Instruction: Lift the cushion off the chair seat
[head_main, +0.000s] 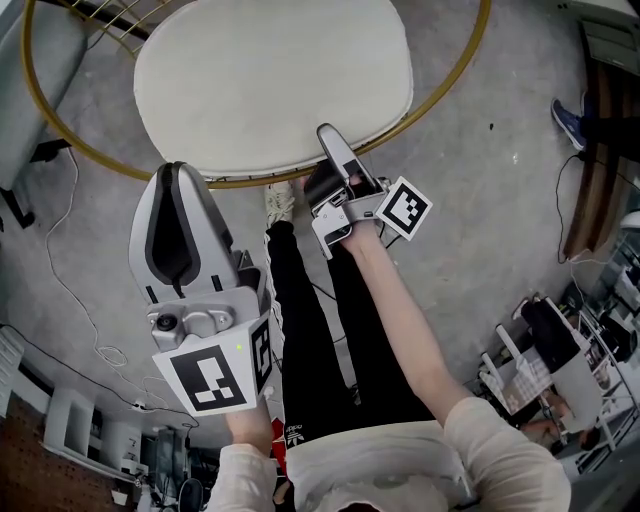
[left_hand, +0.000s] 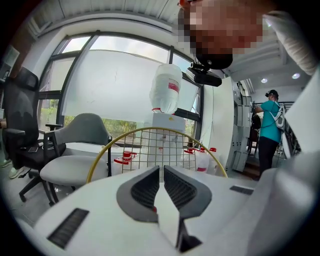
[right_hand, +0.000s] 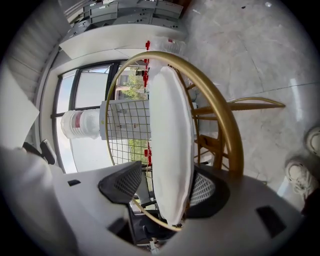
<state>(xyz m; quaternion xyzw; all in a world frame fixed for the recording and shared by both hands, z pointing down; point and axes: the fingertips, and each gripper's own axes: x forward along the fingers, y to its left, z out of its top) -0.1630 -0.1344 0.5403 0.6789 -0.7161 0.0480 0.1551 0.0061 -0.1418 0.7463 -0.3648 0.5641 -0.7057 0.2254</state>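
Note:
A round cream cushion (head_main: 270, 80) lies on the seat of a gold wire-frame chair (head_main: 442, 85). My right gripper (head_main: 328, 162) is at the cushion's near edge. In the right gripper view the cushion (right_hand: 172, 140) stands edge-on between the jaws. The right gripper (right_hand: 167, 177) is open and straddles that edge, with the gold rim (right_hand: 222, 115) beside one pad and a gap at the other pad. My left gripper (head_main: 178, 172) is held up off the chair, to the left of the person's legs. The left gripper (left_hand: 162, 171) is shut on nothing and points over the chair's wire back.
The person's black-trousered legs and a white shoe (head_main: 280, 202) stand just in front of the chair. Cables (head_main: 75, 290) trail on the grey floor at left. A rack (head_main: 555, 375) is at lower right. Grey office chairs (left_hand: 75, 167), a water dispenser (left_hand: 166, 90) and a person in teal (left_hand: 270, 127) are around.

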